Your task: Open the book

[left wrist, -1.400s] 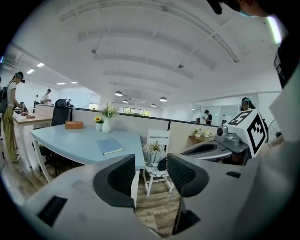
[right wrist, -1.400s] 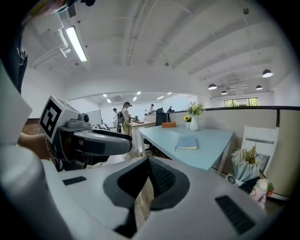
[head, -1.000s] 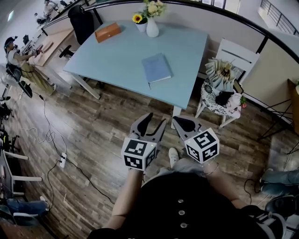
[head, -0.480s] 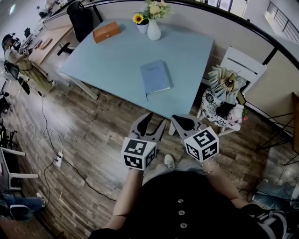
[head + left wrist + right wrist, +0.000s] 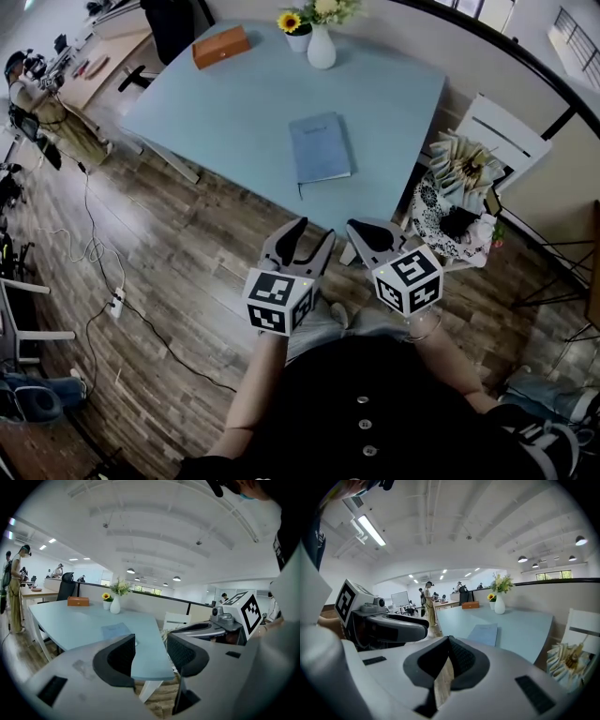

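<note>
- Book [image 5: 319,147]: lies closed and flat on the light-blue table [image 5: 234,103], near its front edge, clear of both grippers.
- Left gripper [image 5: 312,236]: held over the wooden floor [image 5: 187,262], short of the table. Jaws moderately apart, nothing between them.
- Right gripper [image 5: 356,231]: just beside the left one. Jaws closed tip to tip, empty.
- Vase [image 5: 321,47] and brown box [image 5: 221,46]: at the far edge, well apart from the book.
- Patterned seat [image 5: 433,204]: load possibly fanned paper; too small to confirm.

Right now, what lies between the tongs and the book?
In the head view, only bare tabletop separates the left tongs and right tongs from the closed book.
</note>
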A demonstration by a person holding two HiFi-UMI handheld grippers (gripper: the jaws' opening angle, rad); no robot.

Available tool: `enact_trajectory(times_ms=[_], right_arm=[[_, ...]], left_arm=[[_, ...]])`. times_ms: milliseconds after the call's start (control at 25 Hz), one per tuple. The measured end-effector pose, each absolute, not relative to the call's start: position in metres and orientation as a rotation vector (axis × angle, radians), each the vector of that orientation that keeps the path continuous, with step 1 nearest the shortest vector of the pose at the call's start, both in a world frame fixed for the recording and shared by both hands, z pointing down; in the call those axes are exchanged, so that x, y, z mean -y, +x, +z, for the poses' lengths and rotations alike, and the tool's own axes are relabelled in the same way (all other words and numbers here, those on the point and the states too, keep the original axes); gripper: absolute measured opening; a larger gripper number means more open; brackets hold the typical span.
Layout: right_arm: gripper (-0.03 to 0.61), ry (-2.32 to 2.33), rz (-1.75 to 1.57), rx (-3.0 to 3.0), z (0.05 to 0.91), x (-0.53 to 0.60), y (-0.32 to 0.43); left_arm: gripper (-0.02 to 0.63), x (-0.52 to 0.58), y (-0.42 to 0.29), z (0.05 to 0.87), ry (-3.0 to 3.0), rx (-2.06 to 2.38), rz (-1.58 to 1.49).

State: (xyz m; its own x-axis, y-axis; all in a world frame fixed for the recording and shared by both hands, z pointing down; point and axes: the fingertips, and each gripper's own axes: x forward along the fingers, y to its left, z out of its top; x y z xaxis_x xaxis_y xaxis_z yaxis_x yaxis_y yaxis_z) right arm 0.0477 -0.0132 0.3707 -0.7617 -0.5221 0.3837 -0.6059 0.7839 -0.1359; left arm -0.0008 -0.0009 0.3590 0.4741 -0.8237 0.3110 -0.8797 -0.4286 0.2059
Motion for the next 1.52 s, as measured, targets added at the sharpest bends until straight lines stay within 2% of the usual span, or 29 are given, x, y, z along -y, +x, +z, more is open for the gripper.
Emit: enact_trajectory(times_ms=[520, 1520], right_arm=[[0.002, 0.917, 0.373, 2.621, 0.377, 0.061, 0.026], [0.002, 1.334, 0.462, 2.501, 0.379, 0.178, -0.004]], left_arm=[[0.193, 0.059, -0.025, 0.362, 2.425, 1.382, 0.230], [0.193, 0.187, -0.064, 0.367, 2.619, 1.033, 0.357]])
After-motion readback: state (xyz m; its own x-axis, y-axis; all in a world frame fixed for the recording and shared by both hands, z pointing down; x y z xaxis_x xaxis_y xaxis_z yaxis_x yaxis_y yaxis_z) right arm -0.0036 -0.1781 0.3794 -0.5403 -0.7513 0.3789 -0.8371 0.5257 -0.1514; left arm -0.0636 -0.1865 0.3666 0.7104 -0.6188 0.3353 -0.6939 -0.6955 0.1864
